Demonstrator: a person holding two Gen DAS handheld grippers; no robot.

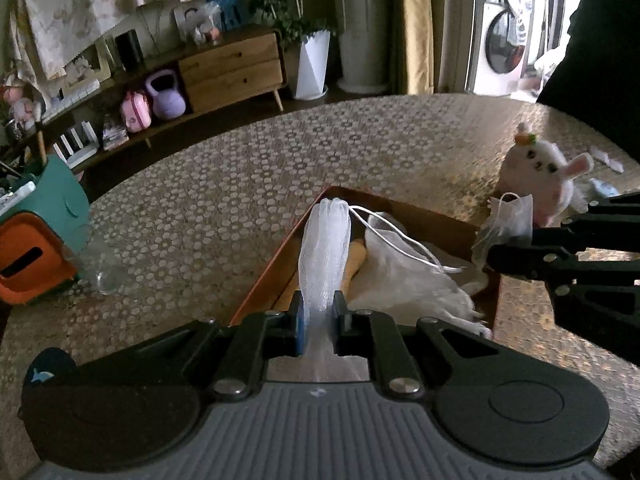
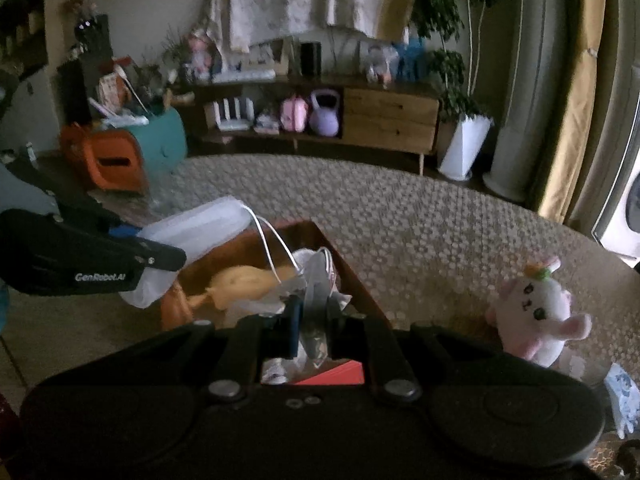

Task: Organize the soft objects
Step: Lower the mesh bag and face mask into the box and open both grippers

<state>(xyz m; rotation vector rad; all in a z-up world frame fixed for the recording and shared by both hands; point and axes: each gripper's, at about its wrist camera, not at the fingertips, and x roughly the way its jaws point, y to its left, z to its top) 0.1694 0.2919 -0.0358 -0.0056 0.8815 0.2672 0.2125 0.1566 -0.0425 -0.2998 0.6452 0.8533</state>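
Note:
My left gripper (image 1: 319, 308) is shut on a white mesh drawstring pouch (image 1: 324, 248), which hangs over the near left corner of an open brown box (image 1: 400, 200). A white cloth (image 1: 408, 280) and an orange-yellow soft toy (image 1: 358, 256) lie in the box. From the right, my right gripper (image 1: 490, 252) reaches to the box's right rim, shut on a small translucent wrapped packet (image 1: 508, 220). The right wrist view shows that gripper (image 2: 312, 312) pinching the packet (image 2: 316, 288) above the box (image 2: 352, 276), with the left gripper (image 2: 160, 256) and pouch (image 2: 200, 228) at left.
A white-and-pink plush bunny (image 1: 536, 168) sits on the patterned tablecloth (image 1: 240, 184) right of the box. A teal-and-orange container (image 1: 36, 240) and a clear glass (image 1: 104, 268) stand at the table's left edge. A blue-and-white packet (image 2: 622, 396) lies near the bunny.

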